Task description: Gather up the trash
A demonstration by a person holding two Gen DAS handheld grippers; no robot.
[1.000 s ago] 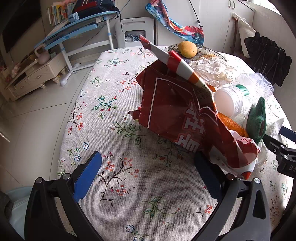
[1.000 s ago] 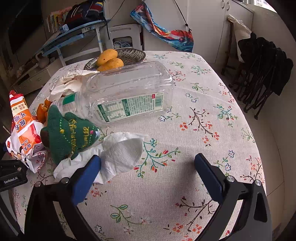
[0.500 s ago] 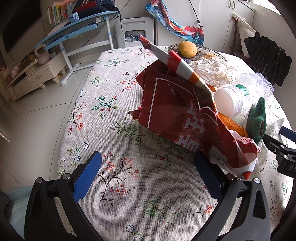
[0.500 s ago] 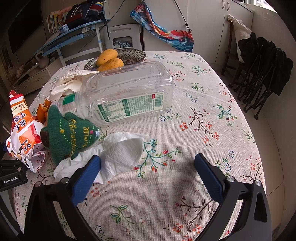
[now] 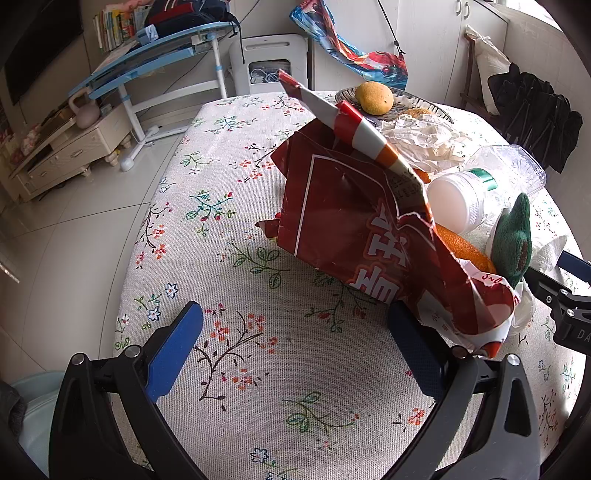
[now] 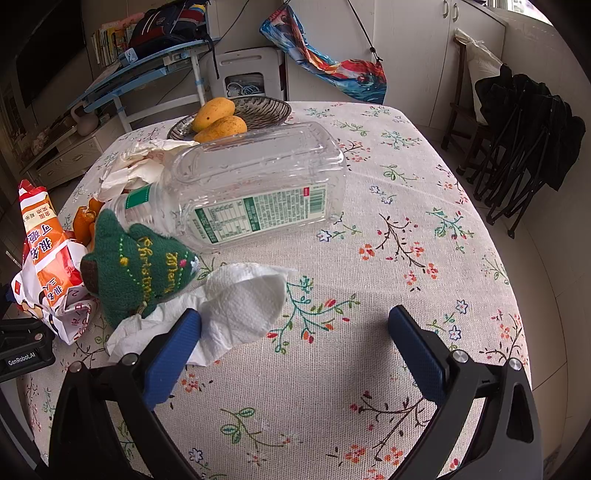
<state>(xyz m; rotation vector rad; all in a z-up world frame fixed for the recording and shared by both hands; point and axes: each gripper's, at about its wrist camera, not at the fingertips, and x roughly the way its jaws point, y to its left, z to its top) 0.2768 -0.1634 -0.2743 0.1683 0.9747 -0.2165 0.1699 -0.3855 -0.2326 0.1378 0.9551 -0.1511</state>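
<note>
The bench (image 6: 424, 206) is covered with a cream cloth printed with small flowers and twigs. The floor (image 5: 55, 240) is made of large pale glossy tiles. Behind the bench stands a blue adjustable desk (image 5: 147, 62) with books (image 5: 110, 29) and a dark bag (image 6: 166, 26) on it. Beside it is a white appliance (image 5: 269, 59) with cables inside. A low cream cabinet (image 5: 66, 147) stands at the left wall and carries a pink kettlebell (image 5: 85, 112). White cupboard doors (image 6: 436, 55) fill the back wall, and a colourful cloth (image 6: 325, 62) hangs before them. At the right, black folded chairs (image 6: 524, 133) lean near a wooden chair. Daylight comes from the upper right.
</note>
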